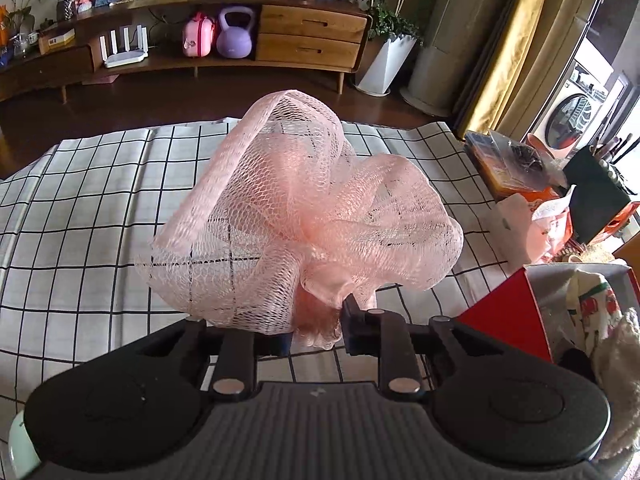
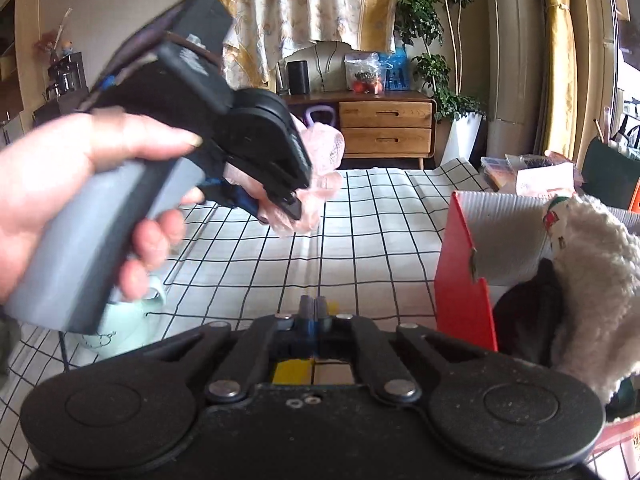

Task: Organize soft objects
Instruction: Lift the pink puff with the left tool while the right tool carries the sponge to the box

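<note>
My left gripper (image 1: 316, 320) is shut on a pink mesh bath pouf (image 1: 304, 208) and holds it up above the checked tablecloth (image 1: 80, 208). The right wrist view shows that gripper (image 2: 280, 208) from the side, held in a hand, with the pouf (image 2: 320, 160) bunched between its fingers. My right gripper (image 2: 315, 308) is shut and empty, low over the cloth. A red box (image 2: 460, 280) stands to the right with a white fluffy cloth (image 2: 592, 272) and a dark item (image 2: 528, 320) in it. The box (image 1: 512, 312) also shows at the right of the left wrist view.
A pale green mug (image 2: 128, 320) stands on the cloth at the left. Boxes and packets (image 1: 520, 176) crowd the table's right end. A wooden sideboard (image 1: 308, 36) with a purple kettlebell (image 1: 235, 34) stands beyond the table.
</note>
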### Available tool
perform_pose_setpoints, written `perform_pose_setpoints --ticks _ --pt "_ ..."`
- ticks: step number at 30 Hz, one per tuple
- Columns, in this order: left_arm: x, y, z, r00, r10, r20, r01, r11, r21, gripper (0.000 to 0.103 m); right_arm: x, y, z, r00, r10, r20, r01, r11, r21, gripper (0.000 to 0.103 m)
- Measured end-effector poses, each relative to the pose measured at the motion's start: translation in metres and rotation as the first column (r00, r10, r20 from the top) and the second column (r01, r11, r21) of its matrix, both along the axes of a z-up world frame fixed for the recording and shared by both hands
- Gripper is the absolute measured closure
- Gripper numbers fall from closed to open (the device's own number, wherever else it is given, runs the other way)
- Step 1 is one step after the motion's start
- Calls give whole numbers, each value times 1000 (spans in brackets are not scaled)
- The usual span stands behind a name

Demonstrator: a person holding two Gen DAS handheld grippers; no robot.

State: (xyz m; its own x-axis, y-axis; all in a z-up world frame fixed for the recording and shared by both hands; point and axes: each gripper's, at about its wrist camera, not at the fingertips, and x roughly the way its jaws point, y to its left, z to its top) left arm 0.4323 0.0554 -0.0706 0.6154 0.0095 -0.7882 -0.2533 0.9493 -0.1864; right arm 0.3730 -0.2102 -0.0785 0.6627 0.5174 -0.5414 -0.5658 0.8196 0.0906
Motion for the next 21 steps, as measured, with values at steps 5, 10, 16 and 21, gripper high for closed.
perform_pose_setpoints --ticks 5,10,16,21 --pt "-29 -5 19 998 -42 41 42 999 -7 80 -4 -16 -6 997 45 -55 -45 999 -8 100" --pt "-44 -9 23 996 -77 45 77 997 -3 80 -6 -7 -9 996 59 -60 -60 998 -18 76" --pt "-45 -9 23 995 -86 59 85 996 6 81 7 22 -27 994 43 -99 -49 997 -55 46" --pt "-46 -8 17 993 -101 67 101 995 7 81 27 48 -46 992 -8 -129 -5 995 -100 45"
